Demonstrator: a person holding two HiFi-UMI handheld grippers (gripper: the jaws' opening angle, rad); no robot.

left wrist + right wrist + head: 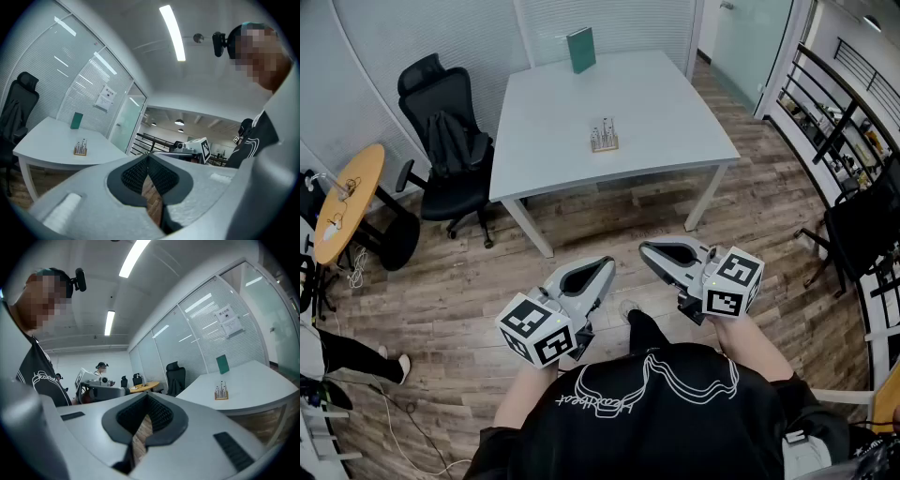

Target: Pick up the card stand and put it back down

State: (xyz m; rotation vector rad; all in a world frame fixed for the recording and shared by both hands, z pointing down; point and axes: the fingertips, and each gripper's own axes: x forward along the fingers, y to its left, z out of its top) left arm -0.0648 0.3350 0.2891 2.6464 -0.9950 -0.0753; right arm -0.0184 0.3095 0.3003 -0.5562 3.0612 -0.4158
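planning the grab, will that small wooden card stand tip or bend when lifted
Probably light: the small wooden card stand with thin metal prongs looks tiny on the white table. The base looks rigid; the upright prongs may bend if squeezed. Its low flat base should resist tipping.

In the head view, the card stand at mid-frame on the tabletop is too small to tell what its thin upright pieces are. The green panel at the tabletop's far edge is also too small to identify. The hands are hidden under the marker cubes of the left claw and right claw. At lower left, a bystander's leg is cut off by the frame edge. In the left gripper view, the print on the wall notice is unreadable, and the black chair is cut by the left edge.
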